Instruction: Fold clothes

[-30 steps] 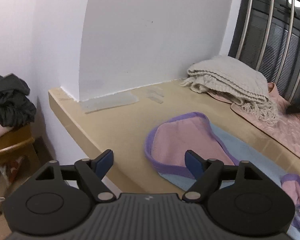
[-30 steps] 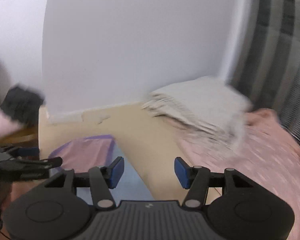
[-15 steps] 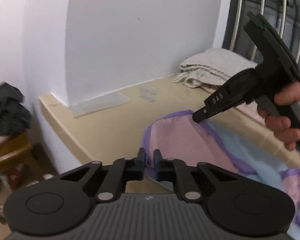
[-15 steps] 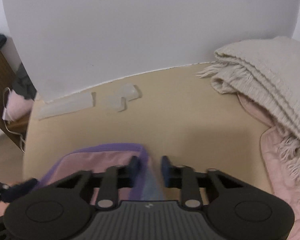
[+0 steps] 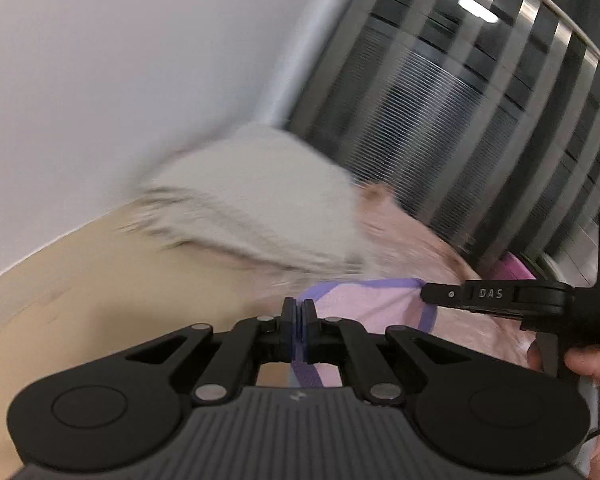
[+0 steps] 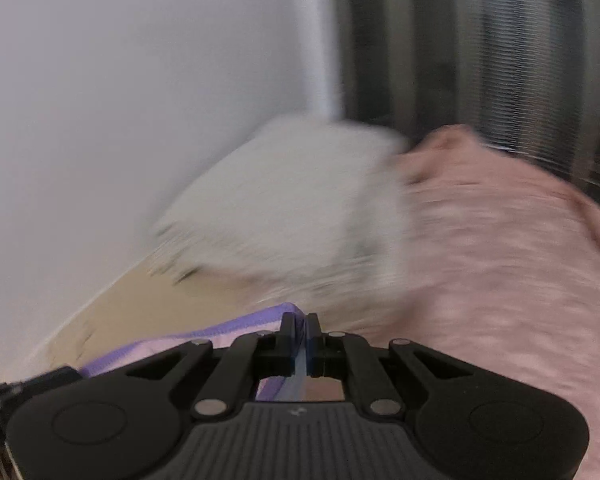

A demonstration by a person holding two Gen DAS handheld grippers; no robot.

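Both hand-held grippers, open and clear of the cloth a moment ago, have since closed on the garment's purple hem and swung toward the window bars. Left hand-held gripper (image 5: 299,322): jaws shut tight on the purple binding of the pink garment (image 5: 364,304), cloth pinched between the pads. Right hand-held gripper (image 6: 300,338): likewise shut, on the purple-and-blue edge of the same garment (image 6: 188,344). Garment hangs taut between the two, just ahead of each, w/ its body trailing back below. Judged light, limp, non-slippery; will sag and swing freely, so grip at bound hem corners, as now, gives best control. Beyond: folded cream knit blanket (image 5: 256,196), blurred, on pink quilt (image 6: 500,248); beige tabletop (image 5: 100,280) to the left; white wall (image 5: 120,60); metal window bars (image 5: 480,100).
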